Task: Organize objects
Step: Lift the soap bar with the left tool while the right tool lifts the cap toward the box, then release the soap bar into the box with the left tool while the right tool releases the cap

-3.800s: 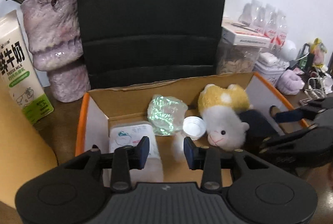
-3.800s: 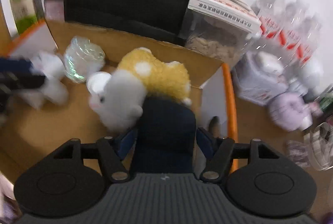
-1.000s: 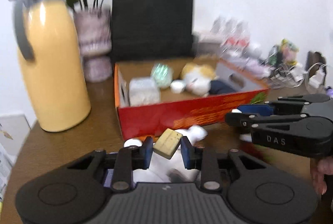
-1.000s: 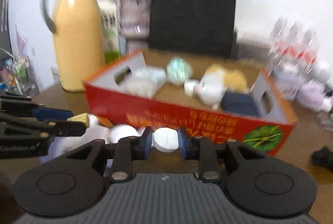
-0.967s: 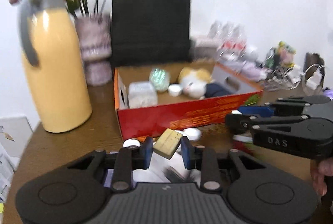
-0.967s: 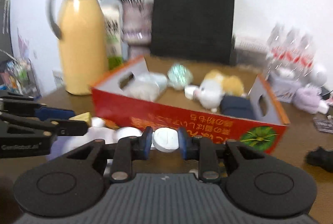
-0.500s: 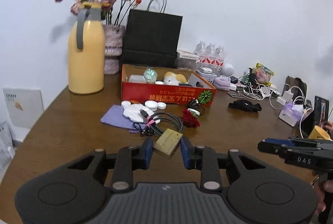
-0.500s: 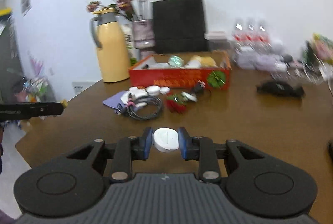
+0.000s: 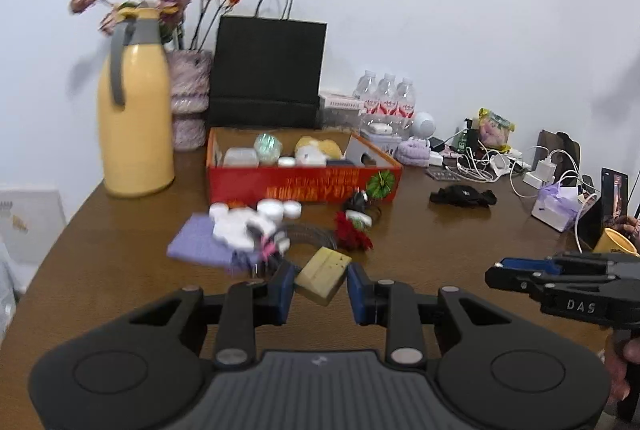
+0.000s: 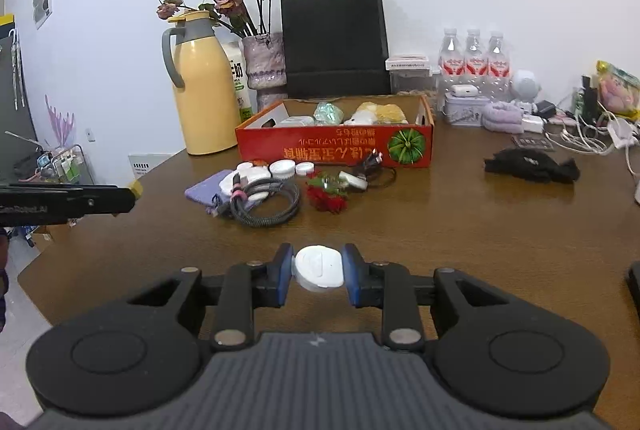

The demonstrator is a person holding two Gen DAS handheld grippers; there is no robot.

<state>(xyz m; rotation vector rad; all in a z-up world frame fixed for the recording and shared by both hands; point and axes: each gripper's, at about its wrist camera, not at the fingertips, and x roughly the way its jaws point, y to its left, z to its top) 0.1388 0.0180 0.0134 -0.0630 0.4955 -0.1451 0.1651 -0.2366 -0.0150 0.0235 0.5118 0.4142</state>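
My left gripper (image 9: 322, 288) is shut on a tan block (image 9: 323, 274), held above the near table. My right gripper (image 10: 318, 274) is shut on a white round case (image 10: 319, 267). The red cardboard box (image 9: 304, 186), also in the right wrist view (image 10: 336, 148), stands mid-table and holds a plush toy (image 9: 318, 150), a shiny green ball (image 9: 268, 146) and a white pack (image 9: 241, 157). Loose items lie in front of it: white caps (image 10: 282, 168), a coiled cable (image 10: 268, 204), a purple cloth (image 10: 208, 190) and a red flower (image 10: 326, 196).
A yellow thermos (image 10: 204, 86), a vase of dried roses (image 10: 264, 66) and a black paper bag (image 10: 334, 42) stand behind the box. Water bottles (image 10: 474, 60), chargers and cables (image 9: 500, 166) and a black cloth (image 10: 530, 164) lie to the right.
Both grippers have pulled far back from the box, each keeping its held item. Over the last half second the left view drew a little closer to the table items.
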